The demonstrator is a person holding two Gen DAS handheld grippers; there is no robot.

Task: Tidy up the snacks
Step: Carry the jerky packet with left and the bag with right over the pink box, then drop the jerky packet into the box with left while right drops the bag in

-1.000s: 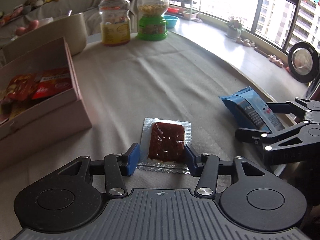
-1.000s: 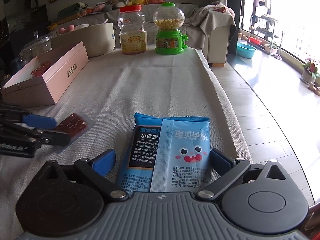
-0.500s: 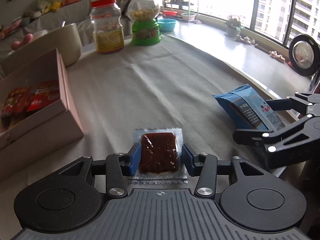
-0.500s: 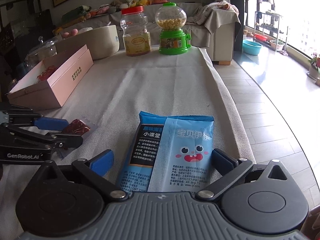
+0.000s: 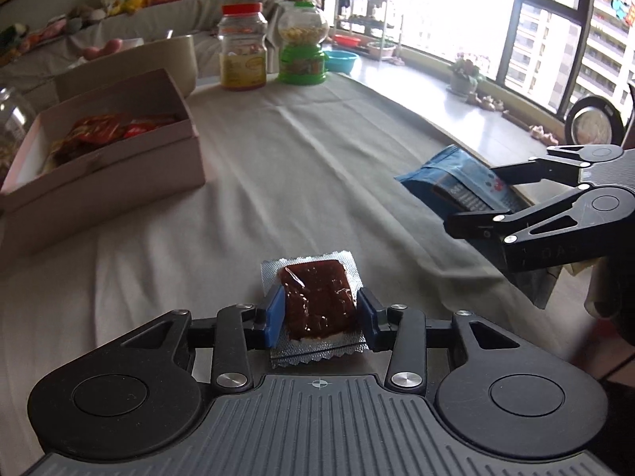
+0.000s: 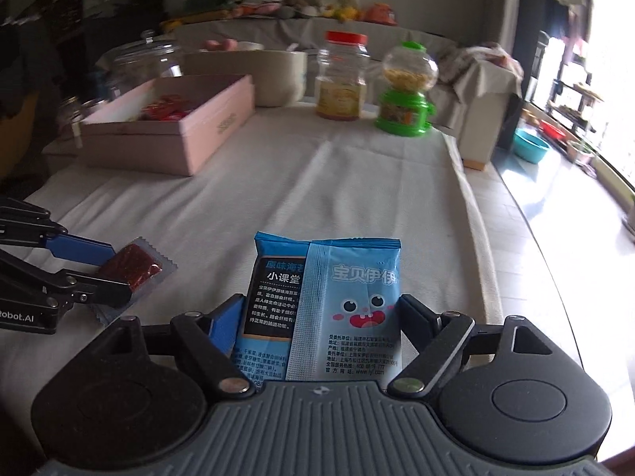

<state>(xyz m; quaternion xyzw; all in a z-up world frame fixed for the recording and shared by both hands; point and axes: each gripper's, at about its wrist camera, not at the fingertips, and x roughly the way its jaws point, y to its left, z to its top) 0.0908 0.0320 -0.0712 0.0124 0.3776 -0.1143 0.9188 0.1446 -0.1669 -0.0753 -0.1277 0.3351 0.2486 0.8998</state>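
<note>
Since a second ago both packets have left the cloth-covered table (image 5: 301,166) and both grippers have just been closing. The left gripper (image 5: 319,313), about half open, now pinches the clear-wrapped brown snack bar (image 5: 317,301) between its blue pads, and the pink box (image 5: 119,158) has drawn closer in its view. The right gripper (image 6: 321,317), jaws wide, clamps the sides of the blue seaweed snack packet (image 6: 337,297), which looks lifted off the cloth. The pickup looks done and the carry is in hand. The next move likely calls for bringing each packet over the open pink box, where red packets (image 6: 166,107) already lie, keeping the two grippers apart, and letting go only once each is above the opening.
</note>
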